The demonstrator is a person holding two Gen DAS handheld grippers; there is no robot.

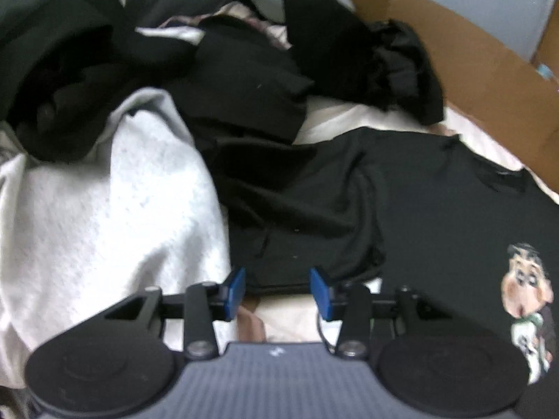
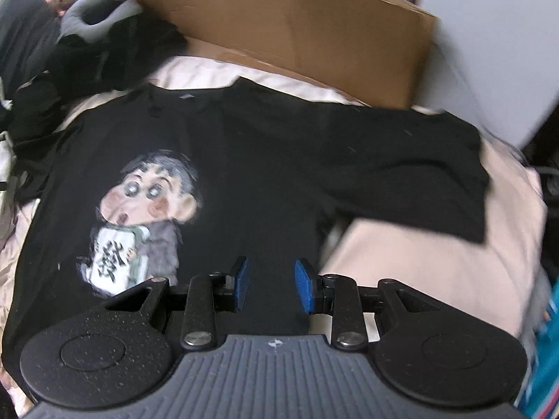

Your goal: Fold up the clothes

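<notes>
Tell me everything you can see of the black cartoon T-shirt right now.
The black T-shirt looks like soft knit and lies front up, mostly flat, on pale pink bedding. A cartoon print of a boy holding a sign sits on the chest. One sleeve spreads sideways; the neckline points toward the cardboard box. Both grippers' jaws are open at its hem.

Probably a home bedroom: heaped clothes (image 1: 244, 80) on pale bedding (image 2: 436, 255), cardboard box (image 2: 297, 24) along its far edge.

Shirt (image 2: 244, 160) hem hidden behind right gripper (image 2: 271, 286), print (image 1: 527, 310) cut by left view's edge, dark pile (image 1: 244, 80) blurred, garments indistinguishable
</notes>
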